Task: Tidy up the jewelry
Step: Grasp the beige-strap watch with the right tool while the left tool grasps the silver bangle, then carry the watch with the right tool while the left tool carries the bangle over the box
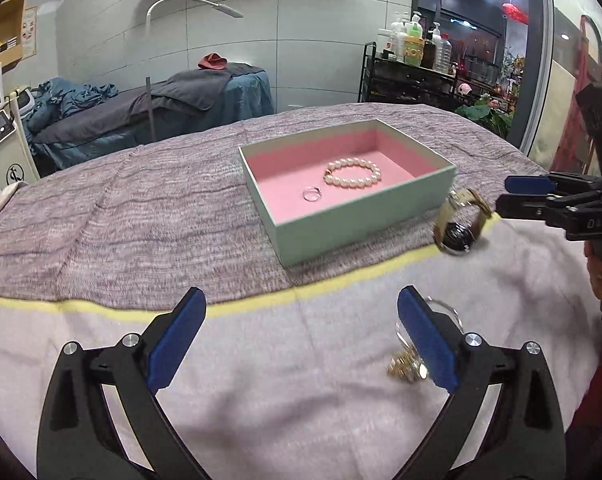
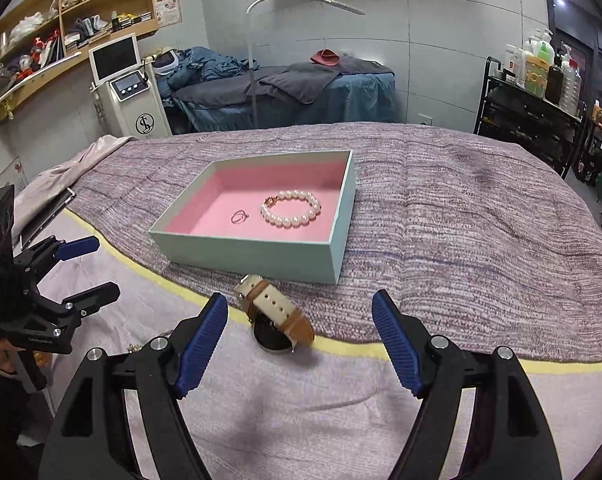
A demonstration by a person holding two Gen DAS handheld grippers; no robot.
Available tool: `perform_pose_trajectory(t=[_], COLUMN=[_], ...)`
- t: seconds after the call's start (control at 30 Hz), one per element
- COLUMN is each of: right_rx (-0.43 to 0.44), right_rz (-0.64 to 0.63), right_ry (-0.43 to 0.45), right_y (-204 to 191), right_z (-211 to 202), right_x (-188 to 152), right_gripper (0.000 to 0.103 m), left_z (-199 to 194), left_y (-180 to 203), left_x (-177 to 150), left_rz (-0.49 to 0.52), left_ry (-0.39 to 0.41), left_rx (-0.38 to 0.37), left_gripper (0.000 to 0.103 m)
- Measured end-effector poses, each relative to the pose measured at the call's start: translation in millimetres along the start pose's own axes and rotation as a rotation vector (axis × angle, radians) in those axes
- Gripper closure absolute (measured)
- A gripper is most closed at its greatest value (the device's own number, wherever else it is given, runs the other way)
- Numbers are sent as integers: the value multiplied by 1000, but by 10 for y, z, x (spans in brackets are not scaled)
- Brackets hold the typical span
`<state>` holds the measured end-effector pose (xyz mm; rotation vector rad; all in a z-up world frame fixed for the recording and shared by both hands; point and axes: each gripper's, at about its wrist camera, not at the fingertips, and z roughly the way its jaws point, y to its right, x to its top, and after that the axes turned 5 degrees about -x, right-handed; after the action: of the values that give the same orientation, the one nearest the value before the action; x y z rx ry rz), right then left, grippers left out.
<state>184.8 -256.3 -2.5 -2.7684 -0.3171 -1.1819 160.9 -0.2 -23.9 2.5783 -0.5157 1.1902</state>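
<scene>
One box (image 2: pixel 261 258) on the bed (image 2: pixel 481 220) holds one pearl bracelet (image 2: pixel 291 208) and one ring (image 2: pixel 239 217). One watch (image 2: pixel 275 312) lies beside its near wall, strap pointing toward the box. Left tool (image 1: pixel 301 334) and right tool (image 2: pixel 299 342) both gape, empty.

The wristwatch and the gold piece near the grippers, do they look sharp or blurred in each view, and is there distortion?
Left wrist view: the wristwatch is smeared, the gold piece beside the left gripper is blurred too, while the pearl bracelet in the box stays sharp. Right wrist view: the watch is softly blurred between the right gripper fingers. Both views bend the bed edge, fisheye style.
</scene>
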Motion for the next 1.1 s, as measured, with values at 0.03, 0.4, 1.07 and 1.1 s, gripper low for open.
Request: perform_pose_trajectory(t=[0.03,0.4,1.07,1.1], right_rx=[-1,-29,-58,-62], right_rz=[1,-46,-258,-267], right_ry=[-5,-46,-60,-61], right_y=[-15,-134,-315,-327], right_z=[4,106,263,268], right_x=[-44,-282,-91,-92], right_gripper=[30,30,69,78], left_z=[-21,41,488,484], left_y=[29,469,696,691], left_x=[-48,-328,-150,-149], left_rz=[0,86,110,110], left_ry=[-3,-50,-161,-161], left_rx=[-6,-90,-223,-223], left_gripper=[8,8,49,49])
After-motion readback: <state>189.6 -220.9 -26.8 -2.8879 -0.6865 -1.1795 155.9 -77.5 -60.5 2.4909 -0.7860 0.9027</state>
